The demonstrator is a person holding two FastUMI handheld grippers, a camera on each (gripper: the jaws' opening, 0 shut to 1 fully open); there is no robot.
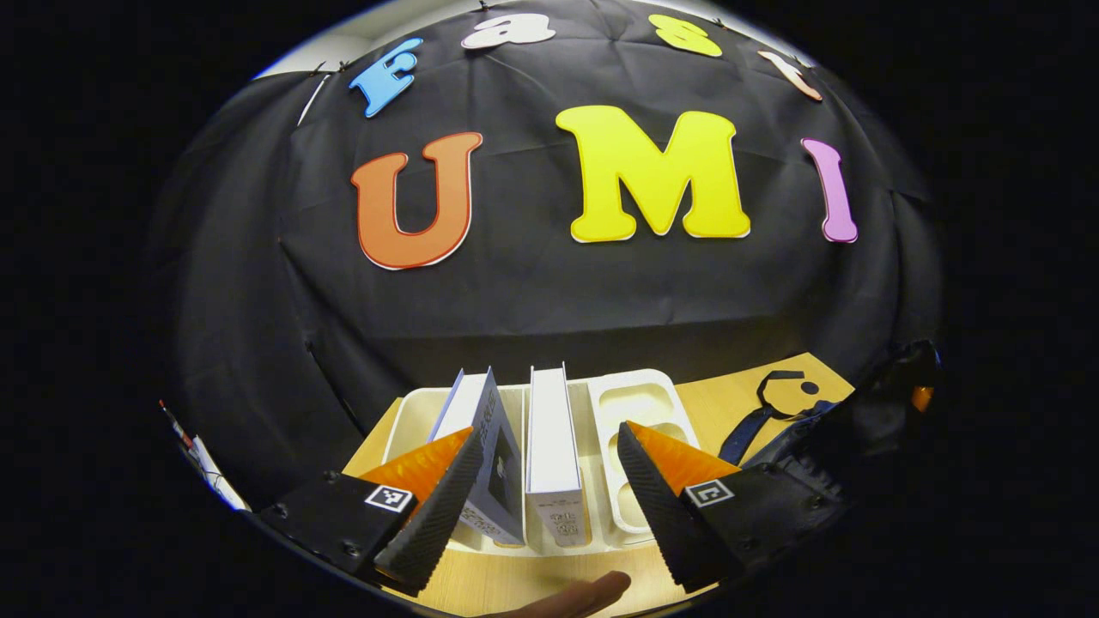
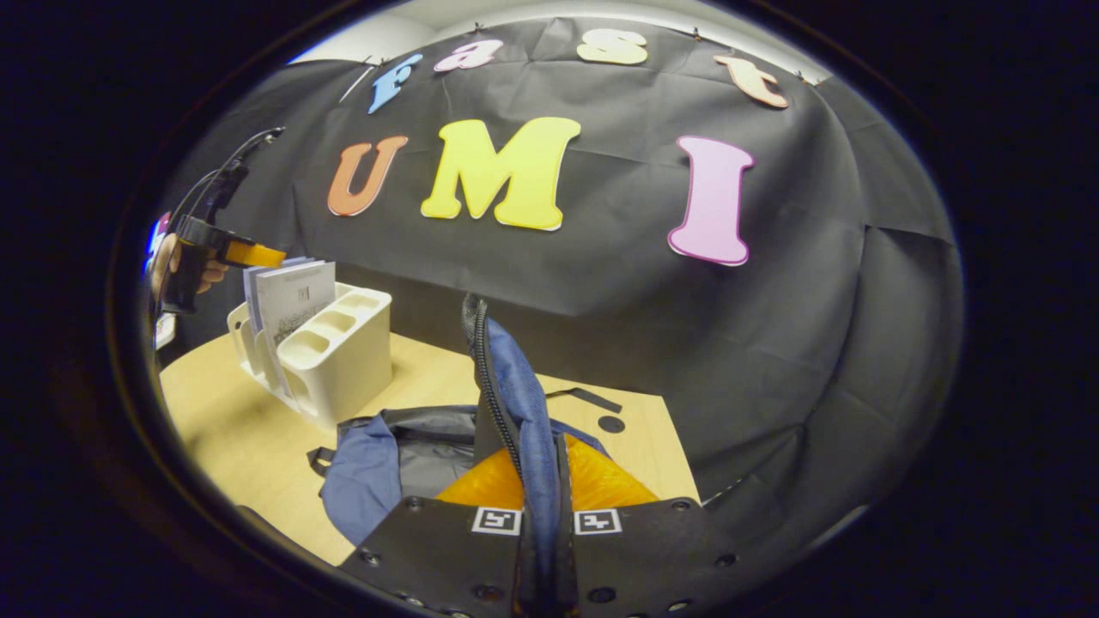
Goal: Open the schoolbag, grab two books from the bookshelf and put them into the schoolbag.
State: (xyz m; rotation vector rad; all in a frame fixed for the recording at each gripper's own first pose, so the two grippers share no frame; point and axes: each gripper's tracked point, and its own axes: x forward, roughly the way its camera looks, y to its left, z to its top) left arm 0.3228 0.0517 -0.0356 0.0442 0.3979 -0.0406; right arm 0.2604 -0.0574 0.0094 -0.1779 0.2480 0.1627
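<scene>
Two books stand in the white bookshelf [image 1: 648,399]: a leaning one [image 1: 491,438] and an upright white one [image 1: 552,438]. My left gripper [image 1: 545,446] is open just above them, its fingers straddling both books without pressing. In the right gripper view the left gripper [image 2: 245,254] hovers over the books [image 2: 292,296] in the bookshelf [image 2: 343,356]. My right gripper [image 2: 541,481] is shut on the blue flap [image 2: 515,386] of the schoolbag [image 2: 378,455] and holds it upright. The bag lies open on the wooden table, its grey lining showing.
The wooden table [image 2: 240,429] carries the bookshelf at its far left and the schoolbag [image 1: 824,425] to the right of it. A hand [image 2: 176,266] holds the left gripper. A fingertip [image 1: 588,592] shows at the table's near edge. Black cloth walls the booth.
</scene>
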